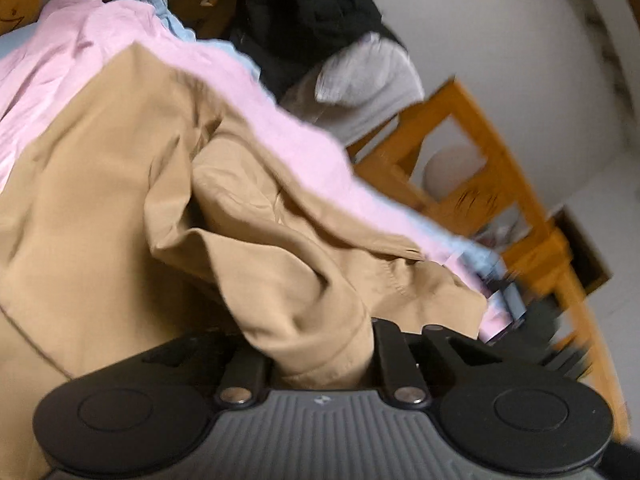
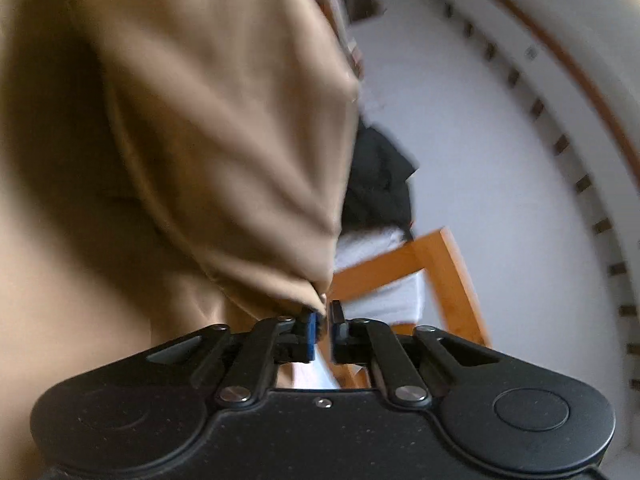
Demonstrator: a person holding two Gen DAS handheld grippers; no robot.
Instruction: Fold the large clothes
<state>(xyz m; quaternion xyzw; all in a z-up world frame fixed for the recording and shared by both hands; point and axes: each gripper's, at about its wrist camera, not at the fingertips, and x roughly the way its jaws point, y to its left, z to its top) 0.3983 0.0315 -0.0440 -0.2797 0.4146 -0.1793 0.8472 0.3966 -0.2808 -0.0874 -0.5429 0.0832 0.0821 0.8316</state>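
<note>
Pink bedsheet [image 1: 120,40], tan garment [image 1: 120,200] heaped

The tan garment [image 1: 120,208] buries the left gripper [image 1: 320,364], so its fingertips and grip cannot be read. The same cloth runs off the picture's left edge. Past the garment's far hem, small dark items [image 1: 516,300] beside the wooden chair [image 1: 480,184] smear into blur, unidentifiable.

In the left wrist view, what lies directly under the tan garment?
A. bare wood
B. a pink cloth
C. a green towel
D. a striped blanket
B: the tan fabric garment lies on a pink cloth, which shows along its upper edge.
</note>
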